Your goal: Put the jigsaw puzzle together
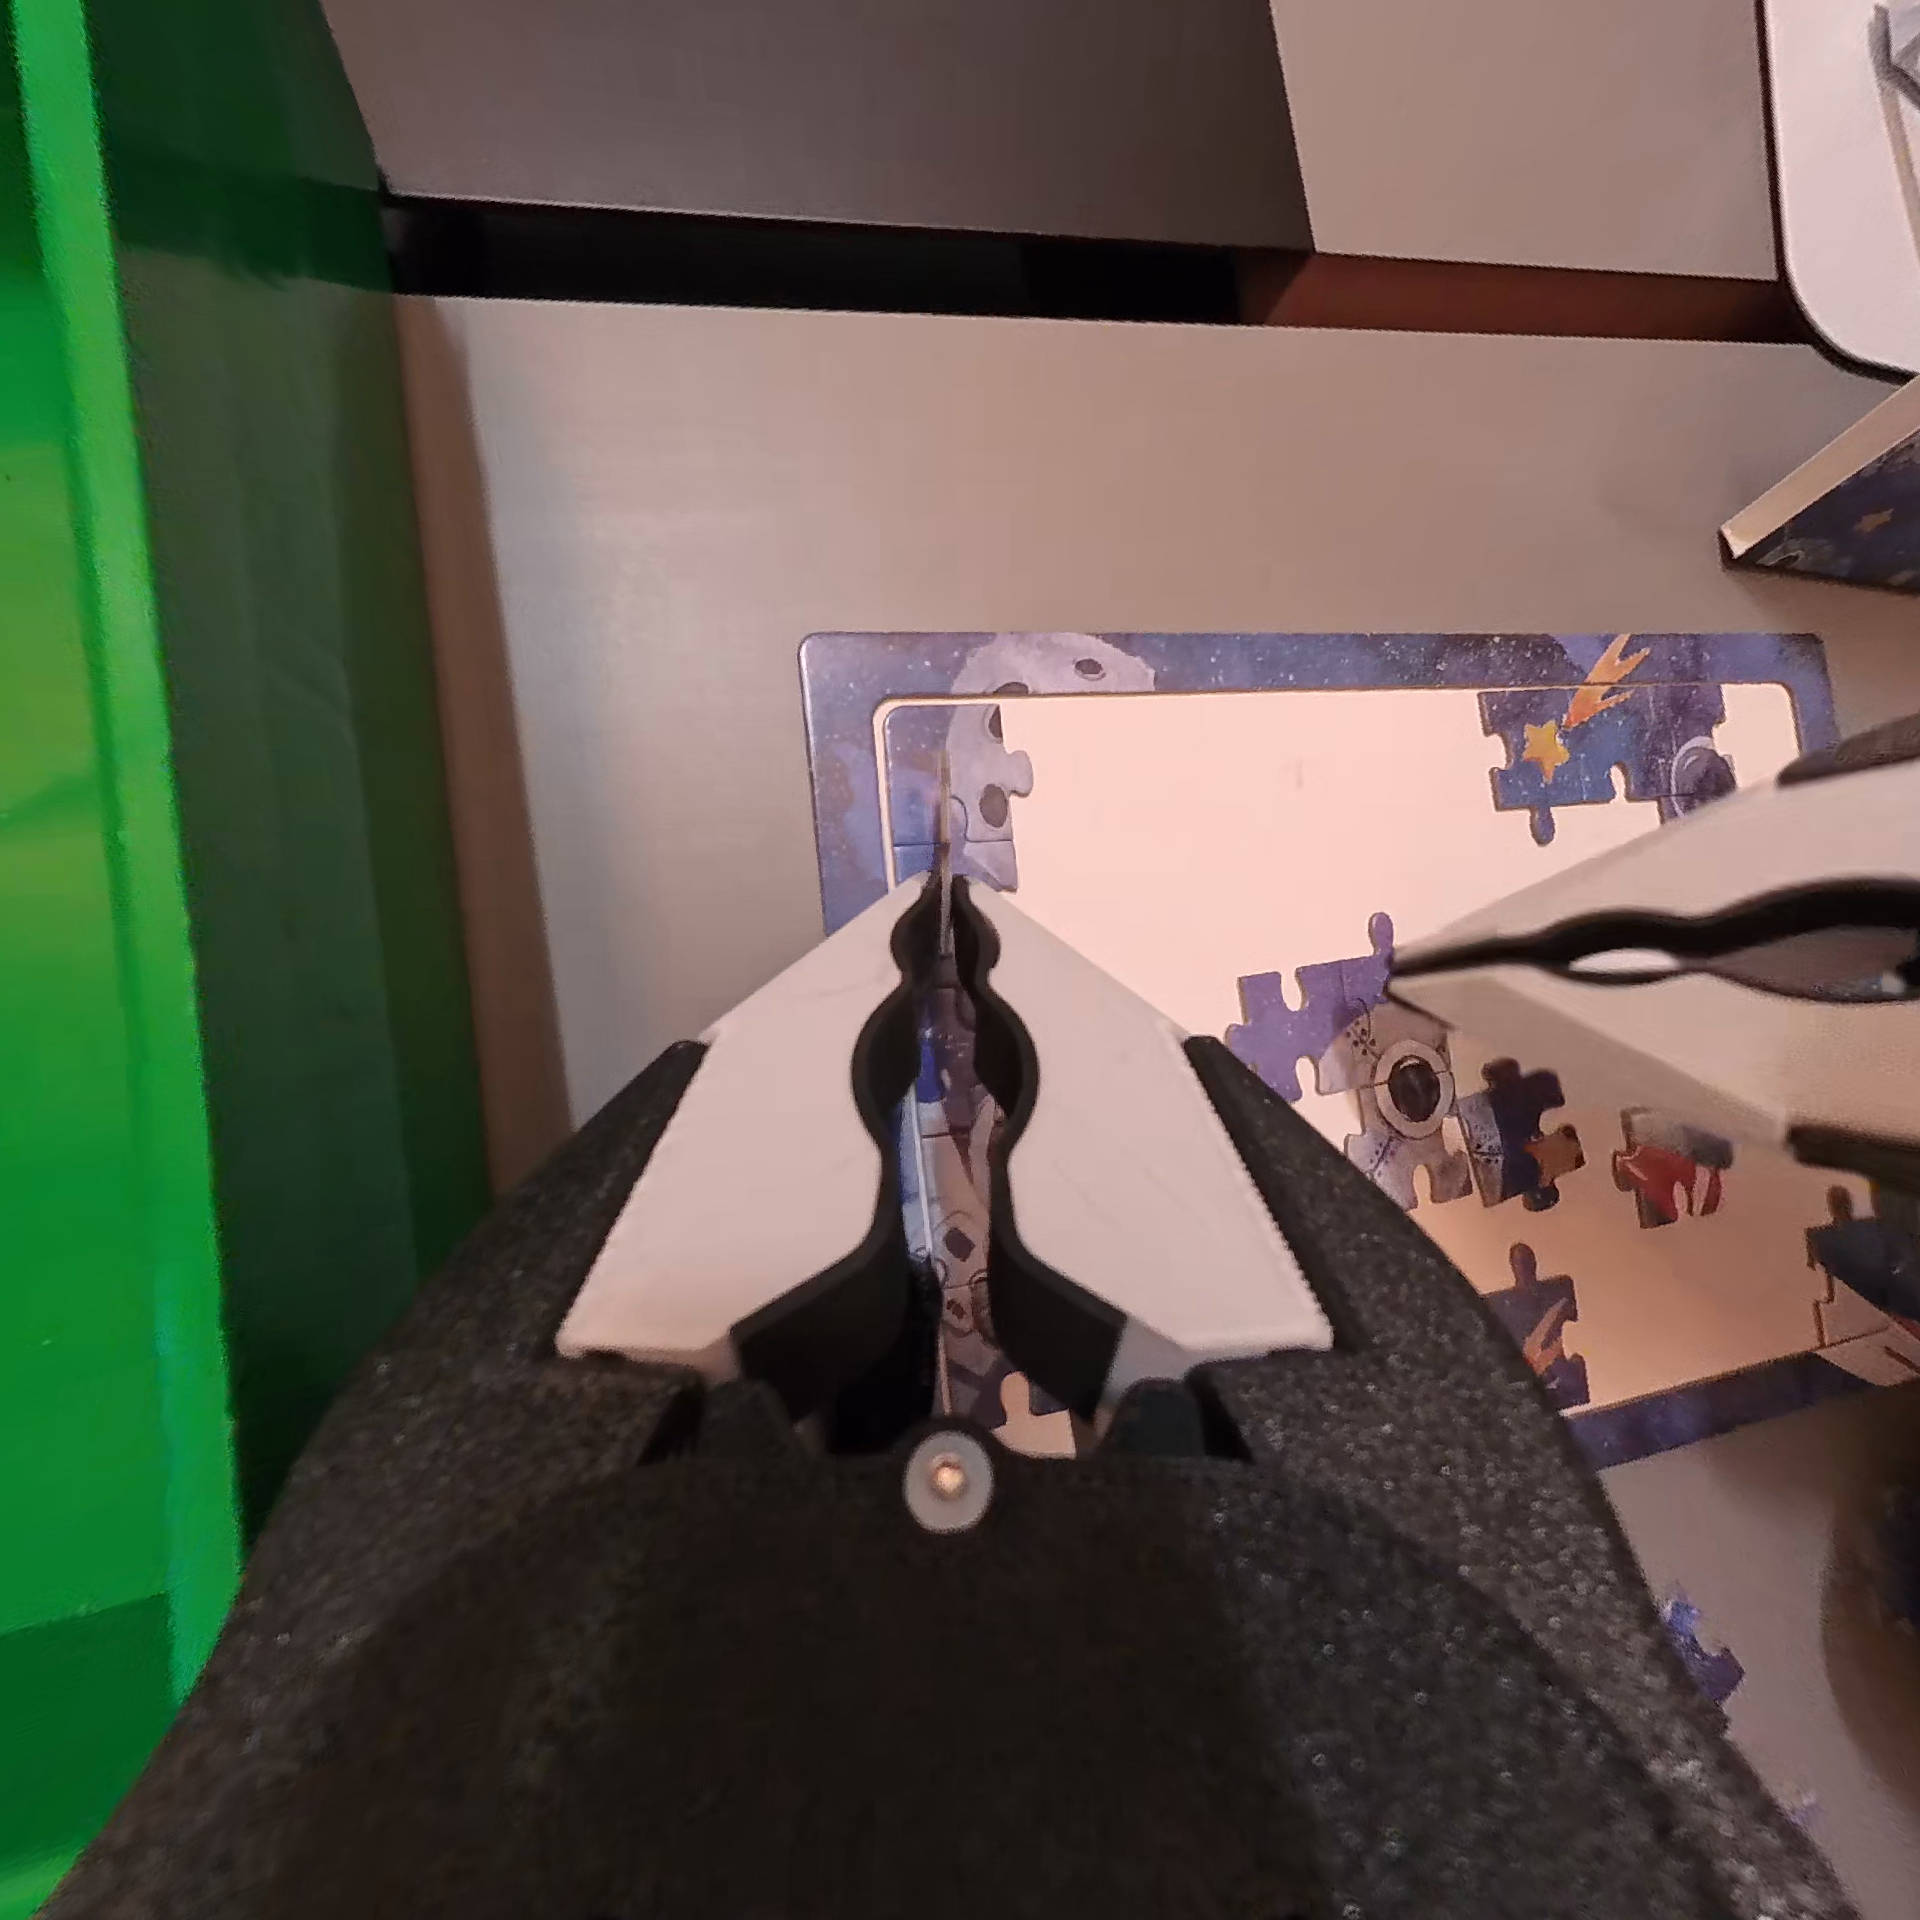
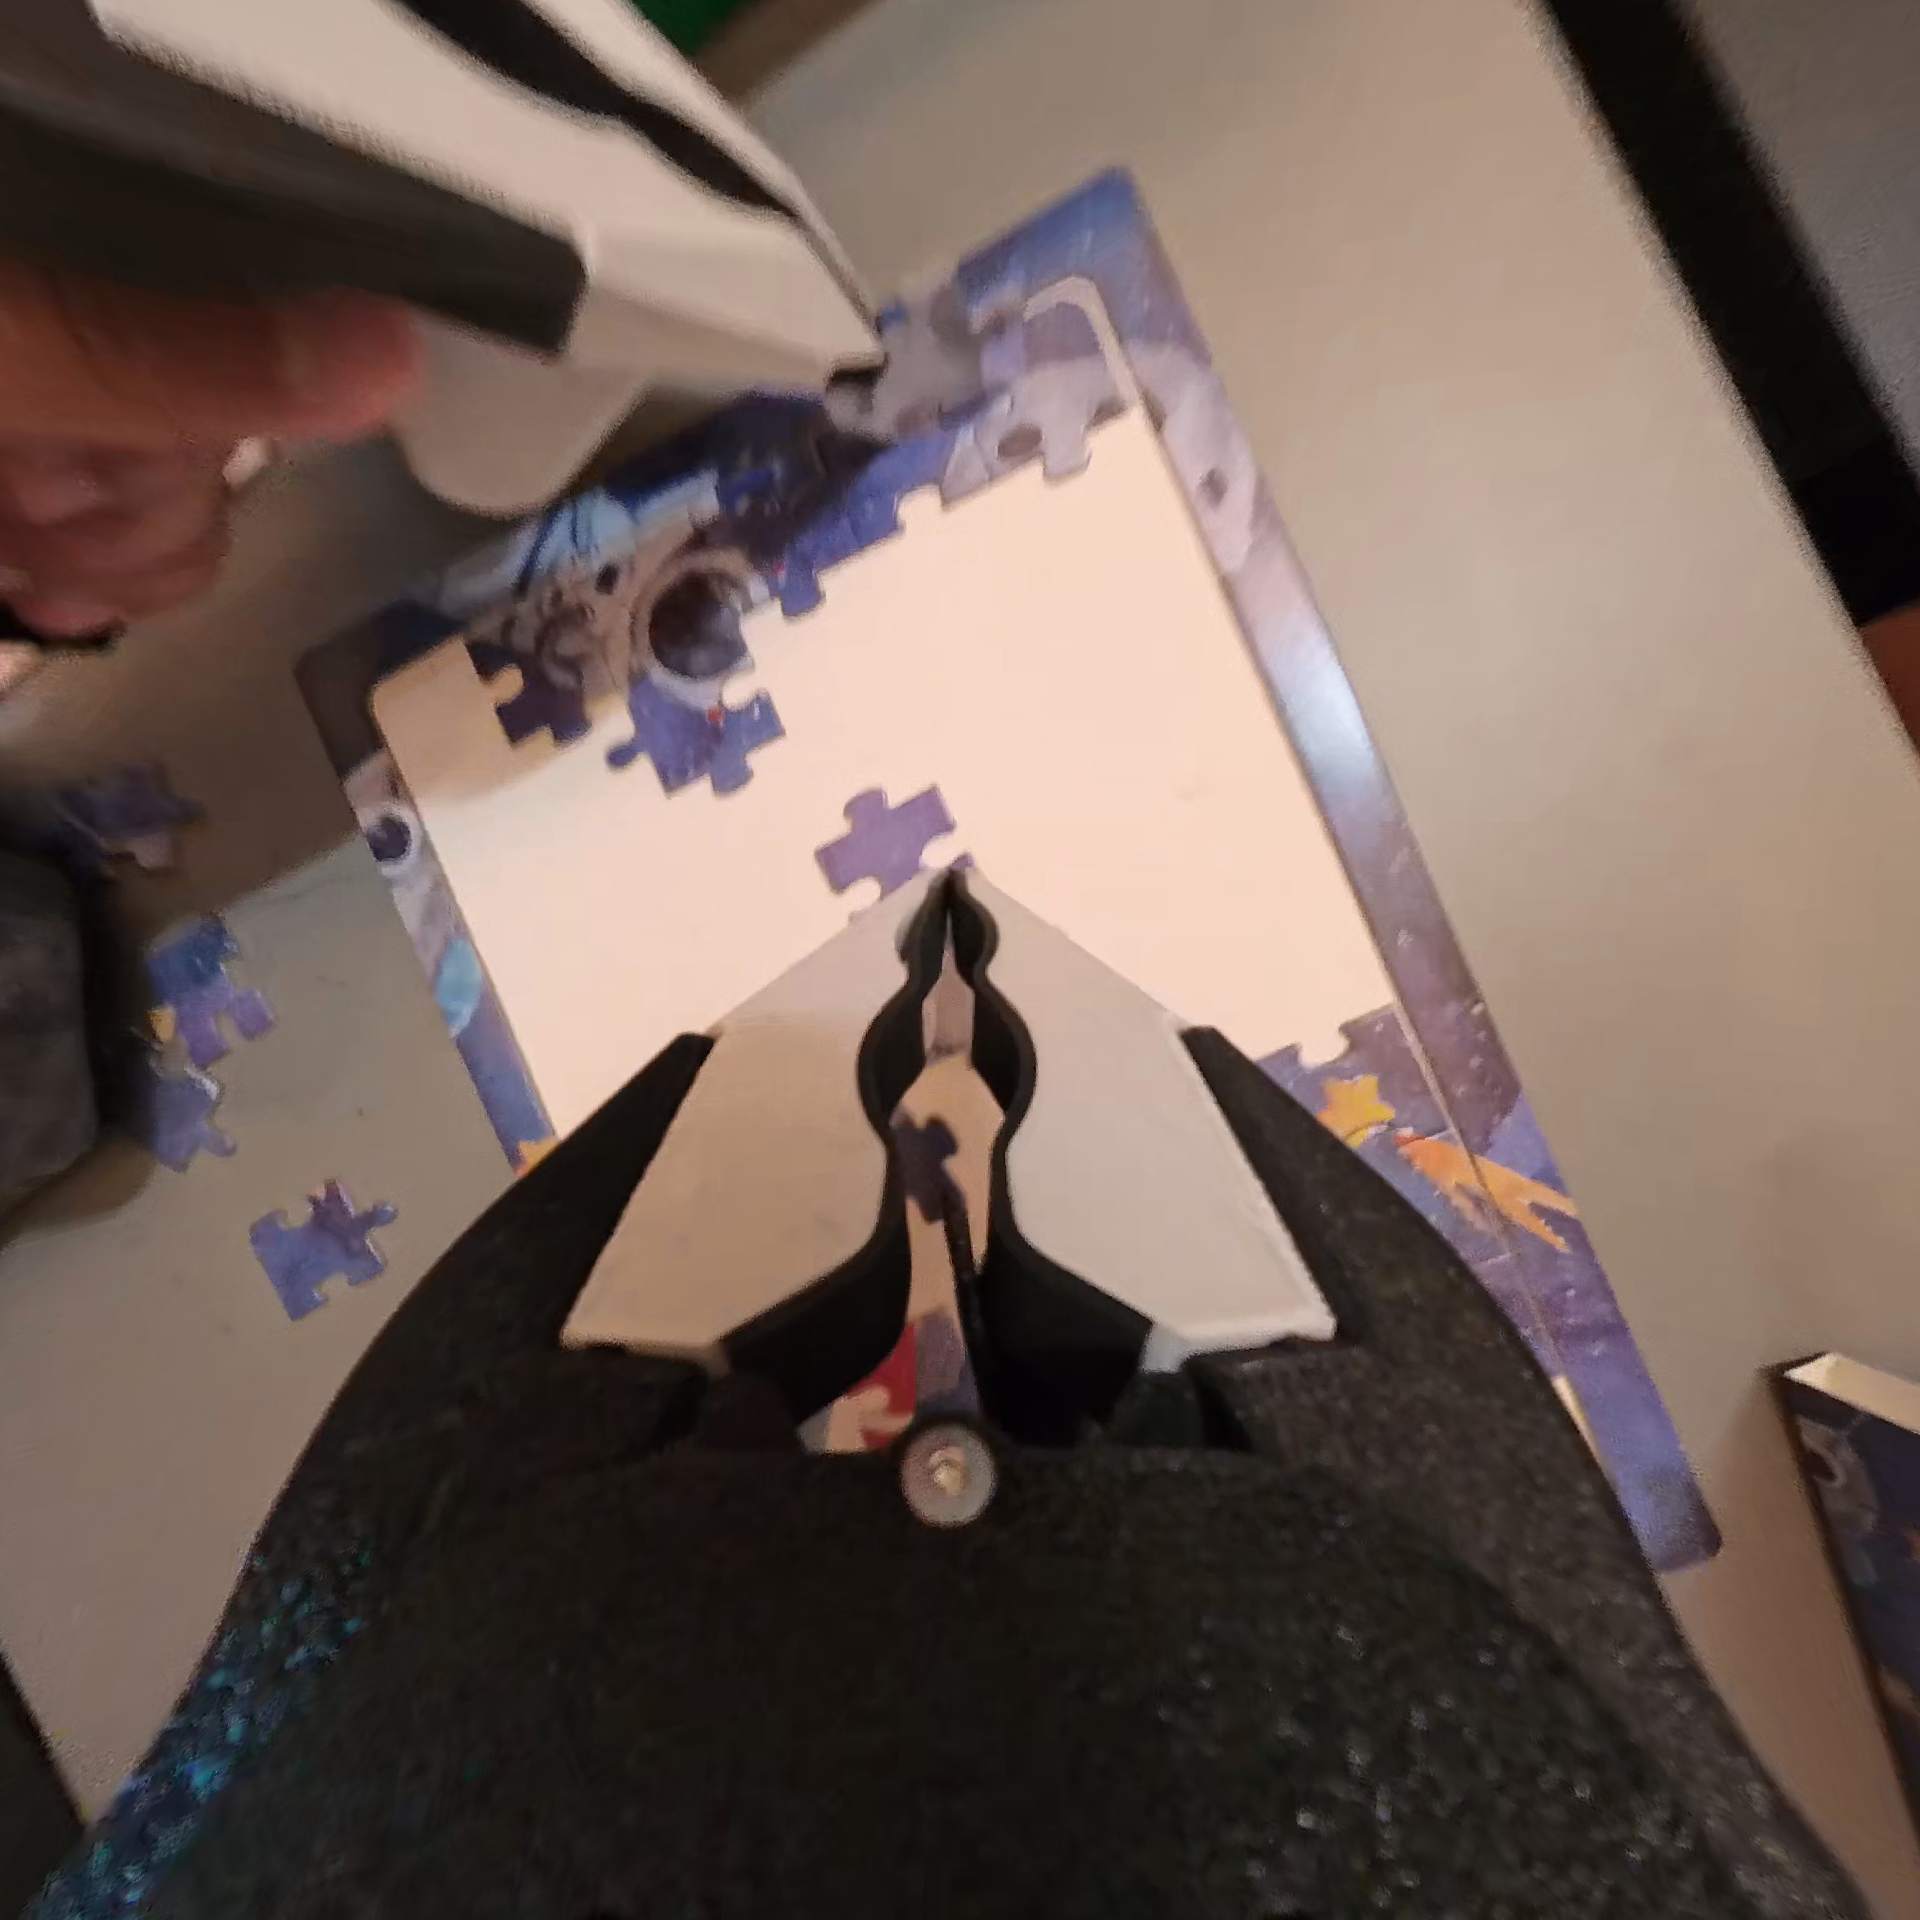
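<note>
The puzzle tray [image 1: 1247, 665] with a blue starry border lies flat on the table; it also shows in the right wrist view [image 2: 1299, 644]. Moon pieces [image 1: 987, 800] sit in its far left corner, star pieces [image 1: 1590, 769] far right, an astronaut cluster [image 1: 1434, 1101] near right. My left gripper [image 1: 943, 883] is shut on a thin puzzle piece [image 1: 943, 821], seen edge-on, above the moon corner. It shows blurred in the right wrist view [image 2: 862, 353]. My right gripper [image 2: 951, 883] is shut, its tips at the edge of a purple piece [image 2: 888, 842] in the tray; it also shows in the left wrist view [image 1: 1392, 966].
Loose pieces [image 2: 322, 1257] lie on the grey table [image 1: 1039, 468] beside the tray. The puzzle box [image 1: 1849, 520] stands at the far right, also seen in the right wrist view [image 2: 1860, 1507]. A green panel [image 1: 156, 831] rises on the left. A hand [image 2: 156, 416] holds the left gripper. About 9 centimeters separates my left fingertips from my right.
</note>
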{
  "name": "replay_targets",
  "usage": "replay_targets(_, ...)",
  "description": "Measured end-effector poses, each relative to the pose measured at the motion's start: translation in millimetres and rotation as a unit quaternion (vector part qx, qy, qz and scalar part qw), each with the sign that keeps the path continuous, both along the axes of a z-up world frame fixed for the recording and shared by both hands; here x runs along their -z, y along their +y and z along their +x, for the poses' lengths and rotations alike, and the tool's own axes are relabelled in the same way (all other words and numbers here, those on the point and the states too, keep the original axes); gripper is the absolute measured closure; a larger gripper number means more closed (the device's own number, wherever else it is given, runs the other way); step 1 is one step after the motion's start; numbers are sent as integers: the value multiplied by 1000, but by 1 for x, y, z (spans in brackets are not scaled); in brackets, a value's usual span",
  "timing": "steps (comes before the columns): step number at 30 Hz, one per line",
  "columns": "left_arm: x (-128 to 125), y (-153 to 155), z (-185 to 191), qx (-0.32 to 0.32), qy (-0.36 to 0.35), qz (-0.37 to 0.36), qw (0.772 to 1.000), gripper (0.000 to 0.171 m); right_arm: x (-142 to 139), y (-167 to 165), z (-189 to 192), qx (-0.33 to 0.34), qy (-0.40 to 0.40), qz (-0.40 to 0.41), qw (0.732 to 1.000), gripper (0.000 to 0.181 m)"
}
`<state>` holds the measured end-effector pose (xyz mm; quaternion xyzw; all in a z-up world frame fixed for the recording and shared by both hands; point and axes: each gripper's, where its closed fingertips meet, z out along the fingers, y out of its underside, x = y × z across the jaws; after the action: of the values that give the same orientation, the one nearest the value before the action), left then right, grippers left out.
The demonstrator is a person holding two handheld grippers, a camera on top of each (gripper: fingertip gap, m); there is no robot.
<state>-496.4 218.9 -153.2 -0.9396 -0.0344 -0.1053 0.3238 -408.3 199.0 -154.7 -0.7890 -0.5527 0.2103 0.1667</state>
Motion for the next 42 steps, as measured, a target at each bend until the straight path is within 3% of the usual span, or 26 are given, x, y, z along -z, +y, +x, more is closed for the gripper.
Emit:
replay_targets(3,-22,4,18,26,-57,42,997,170,-26,16,-22,28,115,14,993,181)
replay_targets(6,-50,3,42,63,-155,83,983,171,-43,28,-33,63,221,-16,973,171)
replay_targets(8,-55,0,52,88,-178,86,976,170,-50,29,-30,64,266,-51,960,167)
replay_targets(10,-54,-4,64,121,-195,79,970,170,-58,26,-22,47,296,-86,950,153)
replay_targets(16,-69,-18,94,205,-273,91,936,170,-69,14,-1,-7,319,-103,942,152)
replay_targets(19,-89,-25,100,230,-319,118,912,170,-81,5,12,-27,341,-160,926,167)
replay_targets(25,-111,-43,108,280,-361,140,878,170,-115,-12,15,-66,408,-221,883,177)
replay_targets(29,-111,-35,97,246,-368,145,885,170,-114,-12,13,-54,397,-245,883,179)
replay_targets(33,-99,-23,79,196,-341,138,909,161,-93,3,10,-8,354,-224,908,179)
replay_targets(36,-85,-14,64,163,-261,141,941,151,-70,22,14,45,315,-205,926,179)
replay_targets(42,-50,-8,49,134,-151,92,975,151,-51,44,20,120,302,-231,917,180)
